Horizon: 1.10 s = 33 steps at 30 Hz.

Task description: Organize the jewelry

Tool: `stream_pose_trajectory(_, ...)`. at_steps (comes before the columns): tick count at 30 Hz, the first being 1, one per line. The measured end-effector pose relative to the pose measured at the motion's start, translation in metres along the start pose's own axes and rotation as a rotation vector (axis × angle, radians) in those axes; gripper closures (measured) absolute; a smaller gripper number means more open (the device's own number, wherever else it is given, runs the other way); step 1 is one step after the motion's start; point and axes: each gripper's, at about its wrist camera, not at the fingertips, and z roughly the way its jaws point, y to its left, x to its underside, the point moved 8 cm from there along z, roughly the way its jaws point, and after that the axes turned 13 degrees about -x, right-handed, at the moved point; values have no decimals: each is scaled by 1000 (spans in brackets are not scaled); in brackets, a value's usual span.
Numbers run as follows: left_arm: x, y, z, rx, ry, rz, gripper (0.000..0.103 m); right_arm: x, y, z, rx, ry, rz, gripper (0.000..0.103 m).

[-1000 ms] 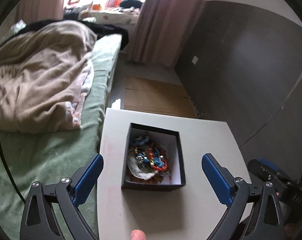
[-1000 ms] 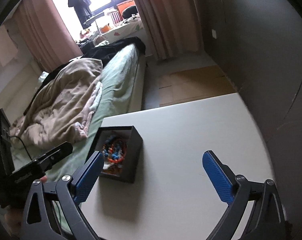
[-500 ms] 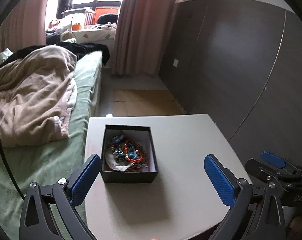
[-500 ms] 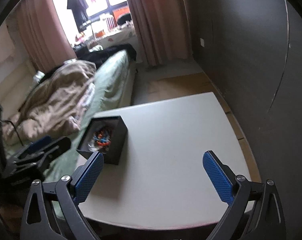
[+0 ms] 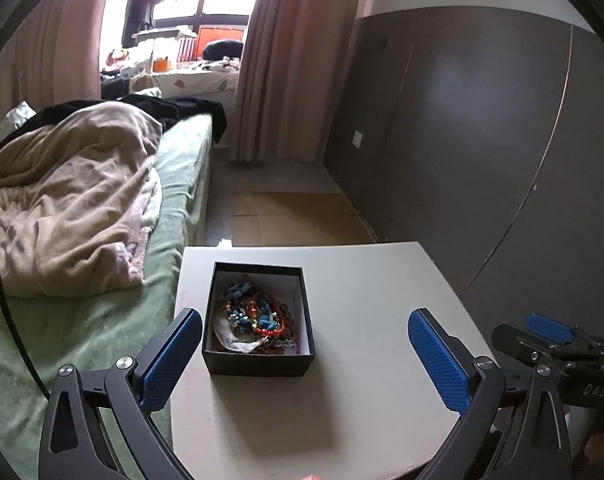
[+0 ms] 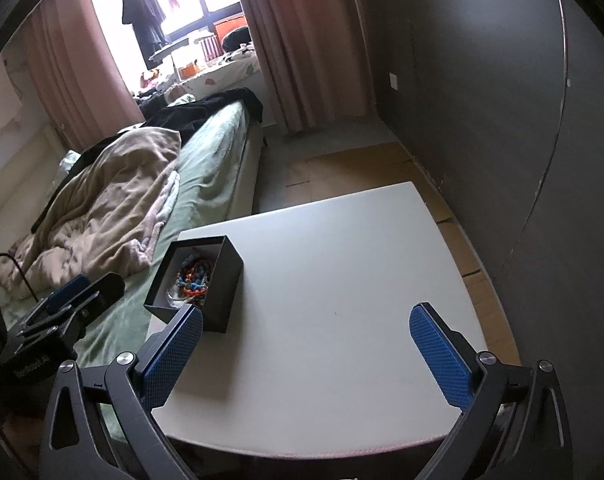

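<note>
A black box (image 5: 259, 354) sits on the white table (image 5: 362, 400) near the bed (image 5: 81, 328); beads (image 5: 257, 316) fill it; the left gripper (image 5: 305, 354) and right gripper (image 6: 306, 352) are both wide open, holding nothing.

A box (image 5: 258, 360) sits on the worktop (image 5: 366, 392), near its left edge and toward the far side. A heap of jewelry (image 5: 253, 320) lies inside the box. A bed (image 5: 81, 320) runs along the left of the worktop, with a blanket (image 5: 65, 204) piled on it. Beyond the worktop, cardboard (image 5: 297, 220) lies flat on the floor (image 5: 273, 176); a wall (image 5: 482, 152) stands to the right.
</note>
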Motion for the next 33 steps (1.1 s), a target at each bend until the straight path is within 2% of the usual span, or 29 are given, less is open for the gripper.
stream_pose_trajectory(13,3,-5,-2,-19,1,26,1,0,-7,-6,28,-9,-8,0)
stream_pose_trajectory(33,7,-12,-4,-20,-2,53,1,-2,-7,-7,26,-7,8,0)
